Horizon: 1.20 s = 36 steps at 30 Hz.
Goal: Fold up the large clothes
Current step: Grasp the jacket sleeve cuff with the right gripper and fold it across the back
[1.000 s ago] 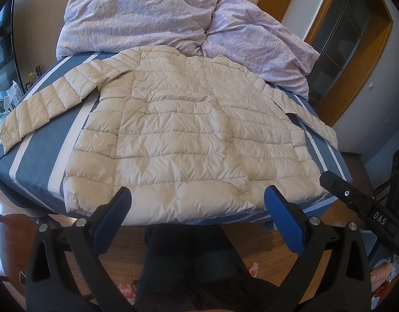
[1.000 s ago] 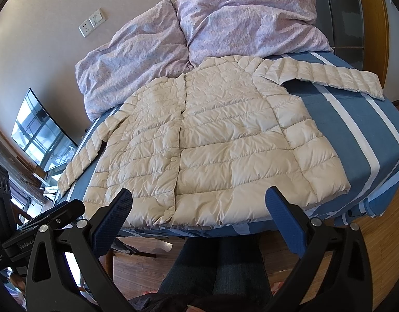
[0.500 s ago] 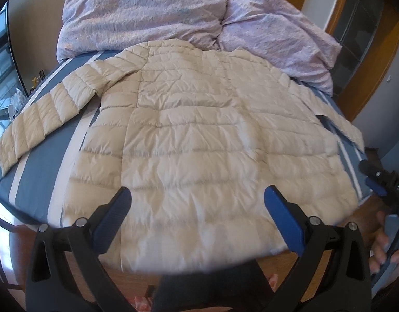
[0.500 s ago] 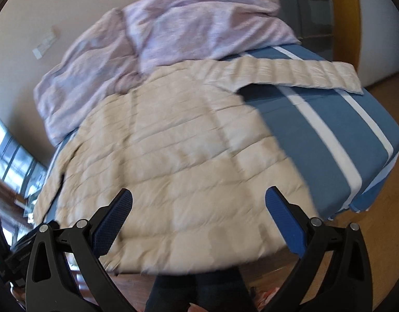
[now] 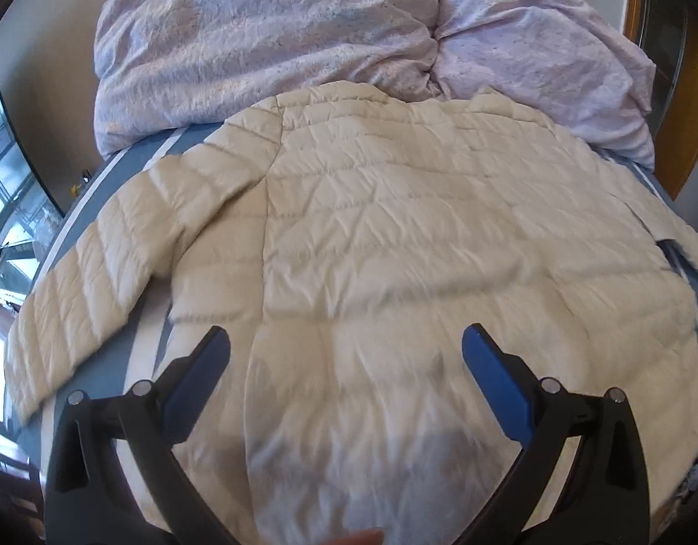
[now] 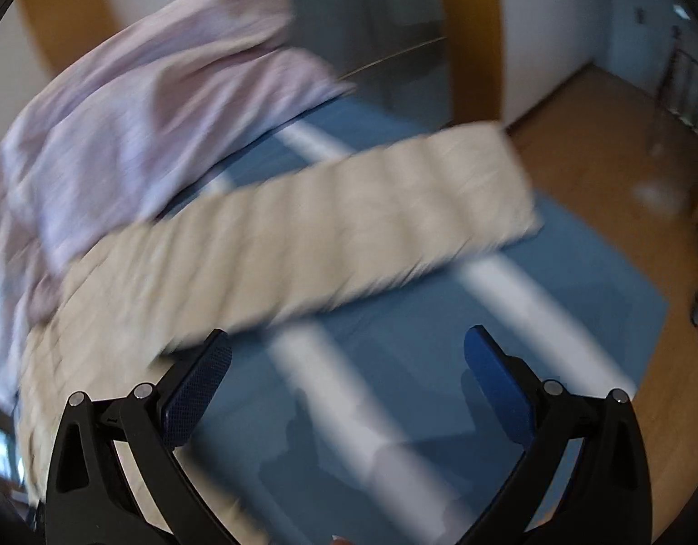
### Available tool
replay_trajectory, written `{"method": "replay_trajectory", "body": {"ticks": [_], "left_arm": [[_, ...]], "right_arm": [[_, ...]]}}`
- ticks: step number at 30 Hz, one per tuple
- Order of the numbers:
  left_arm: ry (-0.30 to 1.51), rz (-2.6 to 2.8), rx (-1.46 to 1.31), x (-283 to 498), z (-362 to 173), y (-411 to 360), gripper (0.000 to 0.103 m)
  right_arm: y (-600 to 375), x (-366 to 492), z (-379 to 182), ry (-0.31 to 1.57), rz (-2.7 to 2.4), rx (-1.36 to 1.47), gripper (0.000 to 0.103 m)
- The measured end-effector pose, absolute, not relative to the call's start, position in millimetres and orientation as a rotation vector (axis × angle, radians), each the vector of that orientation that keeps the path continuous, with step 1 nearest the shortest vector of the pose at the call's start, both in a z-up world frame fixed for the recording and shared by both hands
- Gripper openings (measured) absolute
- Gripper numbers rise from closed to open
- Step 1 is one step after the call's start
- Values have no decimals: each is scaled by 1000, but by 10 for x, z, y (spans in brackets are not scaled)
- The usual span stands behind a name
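Striped bed [image 5: 99,363]: cream jacket [image 5: 417,250] flat, collar toward duvet [image 5: 303,36]; left tool [image 5: 344,345], right tool [image 6: 349,345] wide.

A blue white-striped bed [image 6: 576,299] with lilac bedding [image 5: 267,45] stands on wooden floor [image 6: 621,168].

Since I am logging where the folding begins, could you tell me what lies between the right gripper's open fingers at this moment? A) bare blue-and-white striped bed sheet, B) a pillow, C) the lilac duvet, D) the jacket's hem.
A: in the right wrist view the right gripper is open over the striped bed sheet, with the cream puffer jacket's sleeve lying beyond its fingertips.
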<state>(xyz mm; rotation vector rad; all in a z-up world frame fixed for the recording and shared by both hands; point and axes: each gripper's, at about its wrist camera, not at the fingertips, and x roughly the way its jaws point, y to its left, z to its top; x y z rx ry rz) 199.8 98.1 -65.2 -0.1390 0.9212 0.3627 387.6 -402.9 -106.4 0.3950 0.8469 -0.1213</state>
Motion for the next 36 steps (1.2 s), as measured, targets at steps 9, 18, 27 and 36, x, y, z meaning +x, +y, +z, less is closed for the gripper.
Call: {"method": "replay_trajectory", "body": {"ticks": [9, 18, 27, 36], "left_arm": [[907, 383, -66, 2234, -897, 1064, 101], [925, 390, -92, 2268, -1033, 1141, 101], [941, 389, -99, 2280, -1109, 1153, 101], [942, 367, -139, 2288, -1145, 1198, 101]], "right_arm": [[-4961, 4379, -1308, 848, -302, 550, 84], [-5137, 4353, -1523, 843, -312, 624, 38], [-4871, 4395, -1261, 790, -328, 513, 5], [-3479, 4472, -412, 676, -17, 340, 5]]}}
